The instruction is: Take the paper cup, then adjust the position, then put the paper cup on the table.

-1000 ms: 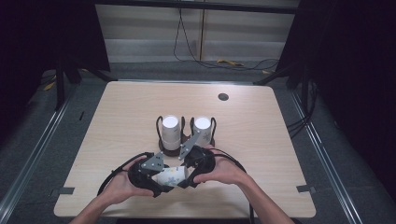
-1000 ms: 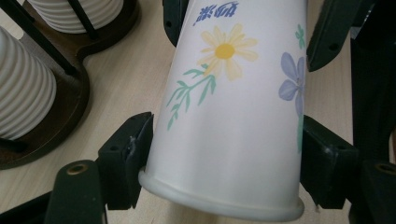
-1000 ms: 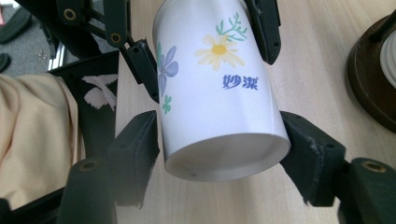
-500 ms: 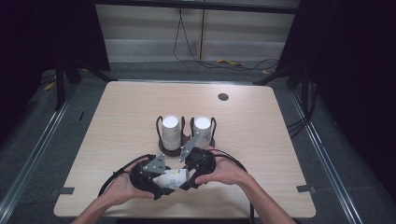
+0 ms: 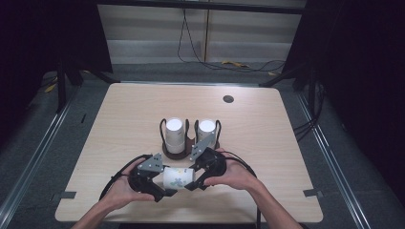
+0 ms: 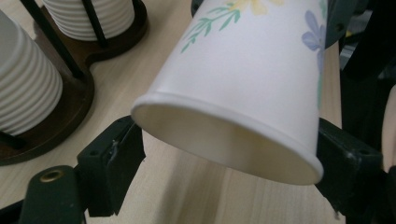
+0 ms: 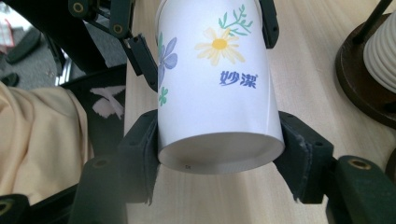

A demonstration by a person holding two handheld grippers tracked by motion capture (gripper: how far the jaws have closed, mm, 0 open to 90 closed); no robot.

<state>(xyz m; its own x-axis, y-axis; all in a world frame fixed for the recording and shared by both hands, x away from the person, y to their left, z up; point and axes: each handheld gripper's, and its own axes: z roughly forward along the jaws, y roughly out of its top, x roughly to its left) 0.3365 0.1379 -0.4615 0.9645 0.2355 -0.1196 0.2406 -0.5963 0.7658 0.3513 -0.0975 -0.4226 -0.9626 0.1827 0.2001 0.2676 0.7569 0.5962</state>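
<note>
Both tongs grip one paper cup (image 5: 179,177), which lies on its side just above the near edge of the counter (image 5: 119,119), between the person's two hands. The left tongs (image 6: 224,154) are spread about as wide as the cup's open rim and clamp it there, one black pad against each side of the rolled lip; the mouth of the cup faces that camera. The right tongs (image 7: 219,154) are set a little narrower and pinch the cup at its base end, a pad pressed to each side, with the recessed bottom facing that camera. In the high view the left tongs (image 5: 165,183) and the right tongs (image 5: 191,179) meet the cup from opposite ends.

The cup is white, printed with a yellow-centred daisy, green sprigs and a blue-violet flower. Below the daisy, blue Chinese characters read 妙洁. A tiny dark mark sits on the base rim, too small to read.

Just beyond the cup, a dark wooden holder (image 5: 174,151) carries two stacks of ribbed white cups (image 5: 175,131).
</note>
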